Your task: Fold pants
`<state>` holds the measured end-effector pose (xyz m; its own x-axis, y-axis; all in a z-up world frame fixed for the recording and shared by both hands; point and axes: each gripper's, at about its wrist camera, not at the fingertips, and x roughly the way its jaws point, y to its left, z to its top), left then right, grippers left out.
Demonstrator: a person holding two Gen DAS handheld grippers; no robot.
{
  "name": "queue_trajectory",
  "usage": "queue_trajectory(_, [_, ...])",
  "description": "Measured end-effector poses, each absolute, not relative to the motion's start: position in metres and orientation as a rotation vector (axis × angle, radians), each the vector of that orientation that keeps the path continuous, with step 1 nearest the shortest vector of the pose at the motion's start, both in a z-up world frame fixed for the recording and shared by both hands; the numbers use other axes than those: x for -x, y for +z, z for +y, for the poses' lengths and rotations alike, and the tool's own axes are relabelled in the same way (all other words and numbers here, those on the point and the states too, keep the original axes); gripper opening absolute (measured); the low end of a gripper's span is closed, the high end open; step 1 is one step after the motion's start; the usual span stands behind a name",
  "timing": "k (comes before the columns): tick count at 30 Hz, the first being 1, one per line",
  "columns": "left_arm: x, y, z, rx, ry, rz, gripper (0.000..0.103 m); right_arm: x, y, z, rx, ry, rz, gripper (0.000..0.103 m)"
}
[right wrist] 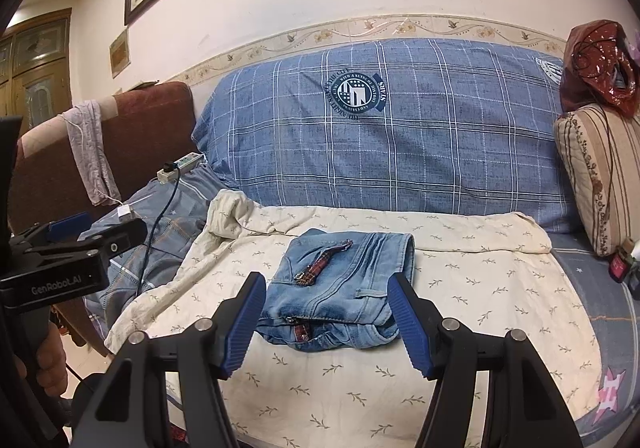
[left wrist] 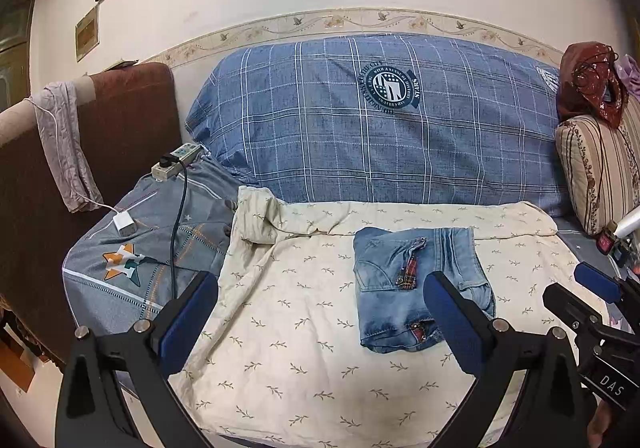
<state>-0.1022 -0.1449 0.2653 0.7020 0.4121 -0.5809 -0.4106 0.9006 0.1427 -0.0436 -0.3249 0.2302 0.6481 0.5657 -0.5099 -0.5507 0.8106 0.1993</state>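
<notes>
Jeans (right wrist: 336, 292), light-blue denim, lie folded into a compact square on the cream leaf-print sheet (right wrist: 460, 288) over the sofa, in front of the blue plaid cushion (right wrist: 400, 152). Both tongs hang spread and empty: the left tongs (left wrist: 320, 312) beside the bundle, the right tongs (right wrist: 326, 322) straddling its near edge. Denim looks thick, limp, fairly heavy; thick folded edges should offer the firmest hold.

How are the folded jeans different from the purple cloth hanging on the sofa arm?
The jeans are blue denim; the purple cloth is thin, pale and crinkly. The jeans lie folded into a flat, chunky bundle on the cream sheet; the cloth hangs loose and long over the brown sofa arm. The jeans show red plaid trim; the cloth looks plain. Nothing holds either.
</notes>
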Motion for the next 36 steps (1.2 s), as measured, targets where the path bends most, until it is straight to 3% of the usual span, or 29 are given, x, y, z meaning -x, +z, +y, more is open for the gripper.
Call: queue_trajectory(36, [0.0984,0.2644,-0.1468,-0.025,0.435,0.649,0.102,0.039,0.2226,-0.3175,-0.028,0.624,0.602,0.067])
